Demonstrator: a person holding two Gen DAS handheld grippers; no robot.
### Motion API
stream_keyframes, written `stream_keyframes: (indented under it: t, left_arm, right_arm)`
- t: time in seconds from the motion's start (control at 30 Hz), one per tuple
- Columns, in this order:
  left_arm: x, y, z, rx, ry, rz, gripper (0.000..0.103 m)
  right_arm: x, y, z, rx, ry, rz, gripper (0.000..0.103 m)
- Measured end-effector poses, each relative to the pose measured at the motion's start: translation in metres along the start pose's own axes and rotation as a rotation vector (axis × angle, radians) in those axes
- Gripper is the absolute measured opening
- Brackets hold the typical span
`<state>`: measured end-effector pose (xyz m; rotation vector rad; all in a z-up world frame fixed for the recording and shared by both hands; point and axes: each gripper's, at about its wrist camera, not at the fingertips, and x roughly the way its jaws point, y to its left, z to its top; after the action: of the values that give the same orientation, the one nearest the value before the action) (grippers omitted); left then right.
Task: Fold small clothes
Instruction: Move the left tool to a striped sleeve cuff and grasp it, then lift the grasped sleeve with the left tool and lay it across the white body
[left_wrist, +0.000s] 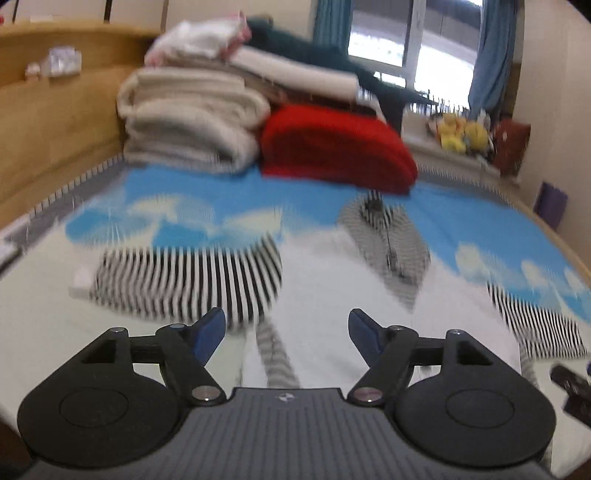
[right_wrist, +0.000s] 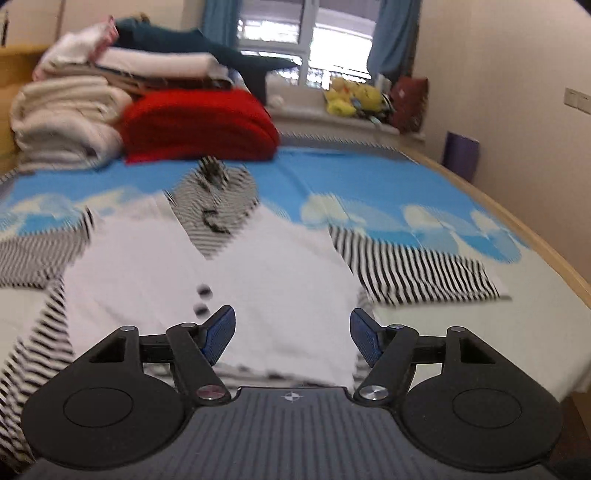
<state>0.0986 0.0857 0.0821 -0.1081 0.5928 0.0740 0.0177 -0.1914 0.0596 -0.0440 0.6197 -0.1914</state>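
A small garment with a white vest front (right_wrist: 266, 280), black buttons and black-and-white striped sleeves lies flat on the bed, collar (right_wrist: 214, 199) away from me. Its right striped sleeve (right_wrist: 413, 269) spreads to the right. In the left wrist view the white body (left_wrist: 332, 295) and the left striped sleeve (left_wrist: 184, 280) show. My left gripper (left_wrist: 286, 328) is open and empty above the garment's lower left part. My right gripper (right_wrist: 291, 332) is open and empty above the white front's lower hem. Both views are motion-blurred.
A blue-and-white cloud sheet (right_wrist: 369, 181) covers the bed. A stack of folded cream blankets (left_wrist: 192, 122) and a red blanket (left_wrist: 332, 147) stand at the far end. A wooden headboard (left_wrist: 55, 129) is at left. Plush toys (right_wrist: 351, 96) sit on the windowsill.
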Motion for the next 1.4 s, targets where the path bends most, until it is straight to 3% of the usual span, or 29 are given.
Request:
stream_keyframes:
  t: [0.17, 0.3, 0.4, 0.47, 0.5, 0.53, 0.57, 0.67, 0.8, 0.9, 0.97, 1.03, 1.2, 1.27, 1.3, 1.37, 1.4]
  left_arm:
    - [0.031, -0.001, 0.07, 0.011, -0.117, 0.007, 0.076]
    - [0.071, 0.004, 0.099, 0.088, -0.167, 0.005, 0.073]
    - [0.101, 0.017, 0.092, 0.133, -0.184, -0.027, 0.064]
    - [0.124, 0.031, 0.07, 0.157, -0.18, -0.02, 0.059]
    - [0.138, 0.038, 0.056, 0.165, -0.146, -0.017, 0.051]
    - [0.156, 0.045, 0.049, 0.17, -0.048, 0.003, 0.037]
    - [0.17, 0.052, 0.048, 0.142, 0.022, 0.025, 0.033]
    - [0.194, 0.089, 0.05, -0.017, 0.084, 0.006, 0.033]
    - [0.226, 0.144, 0.044, -0.192, 0.2, 0.114, 0.033]
    - [0.245, 0.192, 0.035, -0.377, 0.283, 0.186, 0.035]
    - [0.248, 0.226, 0.029, -0.471, 0.316, 0.239, 0.038]
    - [0.253, 0.252, 0.023, -0.56, 0.344, 0.299, 0.05]
    - [0.263, 0.294, 0.009, -0.7, 0.379, 0.365, 0.051]
    - [0.265, 0.302, 0.007, -0.723, 0.375, 0.371, 0.051]
    - [0.267, 0.304, 0.006, -0.73, 0.377, 0.374, 0.049]
    - [0.268, 0.303, 0.006, -0.725, 0.363, 0.381, 0.043]
    - [0.269, 0.297, 0.007, -0.709, 0.358, 0.381, 0.023]
  right_arm:
    - [0.0, -0.002, 0.046, 0.0, -0.049, 0.065, 0.074]
    - [0.008, -0.002, 0.08, 0.005, -0.107, 0.094, 0.074]
    - [0.019, 0.005, 0.098, -0.015, -0.144, 0.101, 0.074]
    - [0.03, 0.009, 0.107, -0.019, -0.146, 0.115, 0.074]
    - [0.036, 0.014, 0.112, -0.023, -0.146, 0.127, 0.074]
    - [0.042, 0.02, 0.116, -0.03, -0.149, 0.141, 0.073]
    - [0.048, 0.026, 0.119, -0.037, -0.154, 0.151, 0.072]
    - [0.069, 0.042, 0.128, -0.044, -0.171, 0.19, 0.068]
    - [0.093, 0.051, 0.126, -0.017, -0.194, 0.216, 0.067]
    - [0.108, 0.054, 0.122, 0.003, -0.135, 0.205, 0.063]
    - [0.113, 0.059, 0.128, 0.003, -0.135, 0.216, 0.062]
    - [0.114, 0.063, 0.132, -0.029, -0.155, 0.221, 0.061]
    - [0.128, 0.058, 0.139, -0.035, -0.11, 0.233, 0.058]
    - [0.136, 0.052, 0.141, -0.008, -0.081, 0.232, 0.052]
    - [0.139, 0.048, 0.141, 0.003, -0.07, 0.229, 0.049]
    - [0.145, 0.04, 0.141, 0.027, -0.046, 0.222, 0.034]
    - [0.148, 0.036, 0.14, 0.039, -0.032, 0.22, 0.031]
